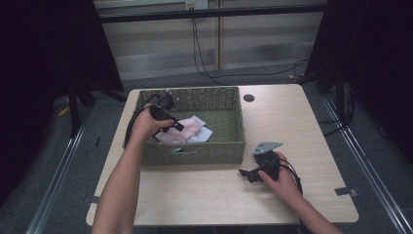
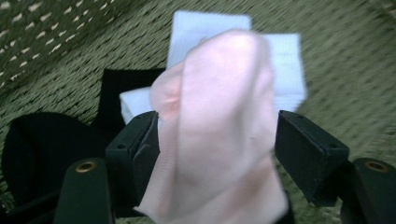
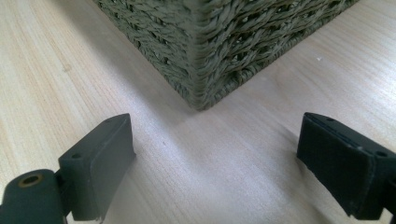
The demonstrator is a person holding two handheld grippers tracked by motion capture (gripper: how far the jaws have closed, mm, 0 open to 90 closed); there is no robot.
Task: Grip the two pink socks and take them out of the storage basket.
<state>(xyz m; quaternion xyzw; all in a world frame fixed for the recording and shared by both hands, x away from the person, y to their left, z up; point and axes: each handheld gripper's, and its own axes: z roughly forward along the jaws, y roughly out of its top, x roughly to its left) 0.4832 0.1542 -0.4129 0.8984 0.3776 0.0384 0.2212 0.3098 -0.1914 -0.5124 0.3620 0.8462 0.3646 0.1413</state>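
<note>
A green woven basket stands on the wooden table. Inside it lie a pink cloth, a white cloth and a black cloth. My left gripper reaches down into the basket at its left side. In the left gripper view the pink cloth bulges up between the jaws of my left gripper; the left pad touches it and the right pad stands clear of it. The white cloth lies behind. My right gripper rests open on the table, facing the basket's near right corner.
A small round hole sits in the table behind the basket. Bare tabletop lies in front of my right gripper. Black stands and cables are on the floor beyond the table.
</note>
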